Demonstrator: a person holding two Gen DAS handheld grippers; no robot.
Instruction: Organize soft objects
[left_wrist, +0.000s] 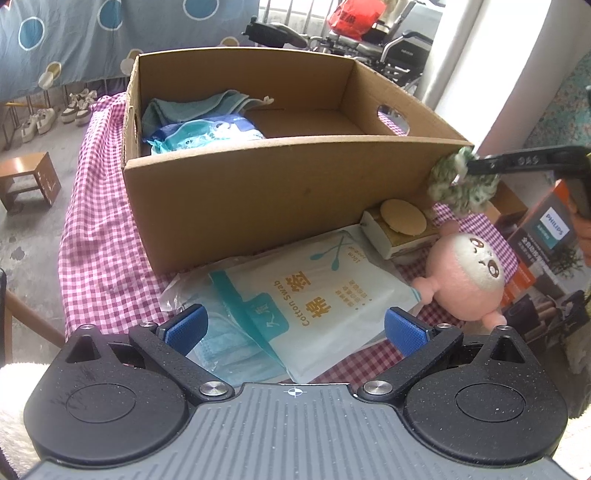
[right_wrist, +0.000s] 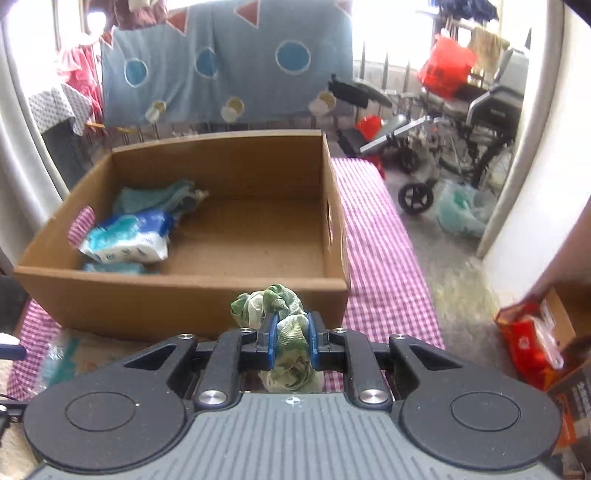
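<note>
Green-and-white crumpled fabric (right_wrist: 291, 332), perhaps a scrunchie, sits clamped between the blue pads of our right gripper (right_wrist: 290, 338), lifted clear of the cloth just before the near wall of the cardboard box (right_wrist: 177, 299), at its right corner. From the left wrist view we see it as a fuzzy bunch beside that corner. Our left gripper (left_wrist: 294, 330) hangs with its jaws spread wide and nothing between them, above a cotton swab packet (left_wrist: 328, 295) and a bag of pale blue face masks (left_wrist: 225, 343) that lie overlapping on the pink gingham cloth (left_wrist: 99, 258) covering the worktop. Inside the box, against its left side, lie a folded teal towel (left_wrist: 192, 107) and a blue-and-white soft pack (left_wrist: 199, 134). A pink plush toy (left_wrist: 467, 273) lies face up right of the packet, near a small box with a round sponge (left_wrist: 402, 219) on it.
</note>
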